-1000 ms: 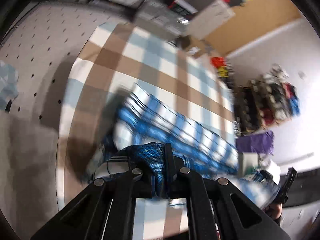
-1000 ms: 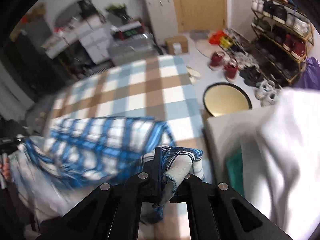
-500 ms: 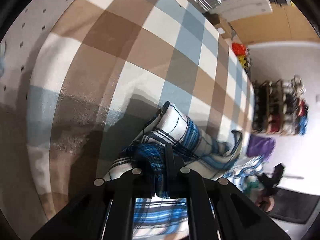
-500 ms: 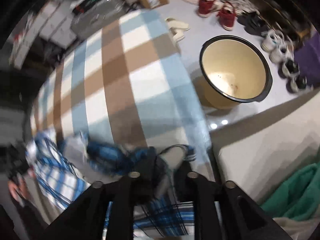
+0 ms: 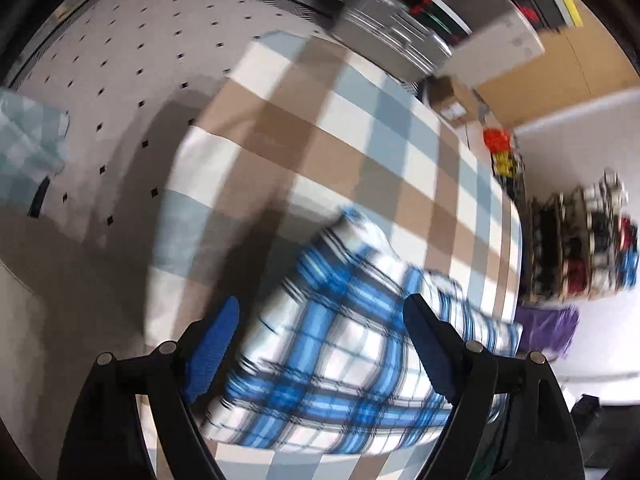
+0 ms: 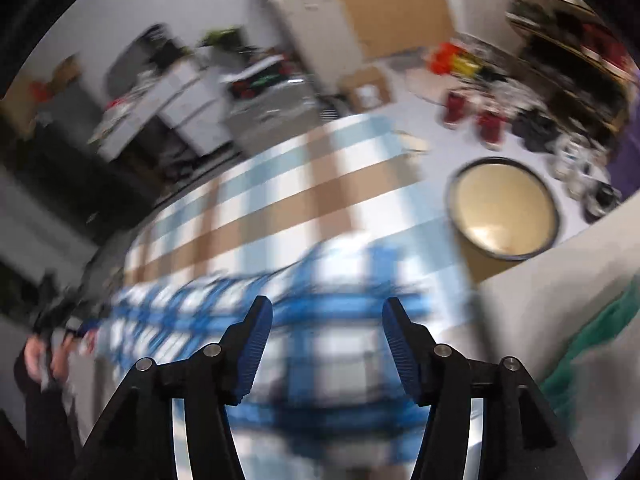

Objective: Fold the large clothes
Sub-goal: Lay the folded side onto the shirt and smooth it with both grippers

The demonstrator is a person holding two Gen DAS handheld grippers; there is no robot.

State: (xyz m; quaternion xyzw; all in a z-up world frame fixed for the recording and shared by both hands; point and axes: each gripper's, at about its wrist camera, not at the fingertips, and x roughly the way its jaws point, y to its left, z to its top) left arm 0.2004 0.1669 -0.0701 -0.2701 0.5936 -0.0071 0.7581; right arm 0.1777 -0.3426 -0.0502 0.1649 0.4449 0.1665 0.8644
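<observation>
Both grippers have let go of the blue plaid garment [image 5: 340, 344] since one second ago: then each one pinched a bunch of its cloth, and now the jaws of both are opening and no pad touches the cloth. The garment has dropped and now lies as a folded bundle on the big checked blanket [image 5: 360, 128], which has brown, white and pale blue squares and covers the surface below.

The blanket is the largest thing in both views. Beside it, in the left wrist view, is a grey floor with small dark dots [image 5: 132, 52]. In the right wrist view a round cream basin with a dark rim [image 6: 503, 213] stands on the floor next to the blanket's edge, and a green cloth [image 6: 580, 360] lies on a pale surface at the right.

The left gripper [image 5: 320, 320] hangs over the garment with its blue pads far apart, the cloth below and between them. The right gripper [image 6: 327, 320] is also above the garment, released, but the cloth there is much blurred. At the left edge of the right wrist view a hand [image 6: 40, 356] shows; its details are unclear.
</observation>
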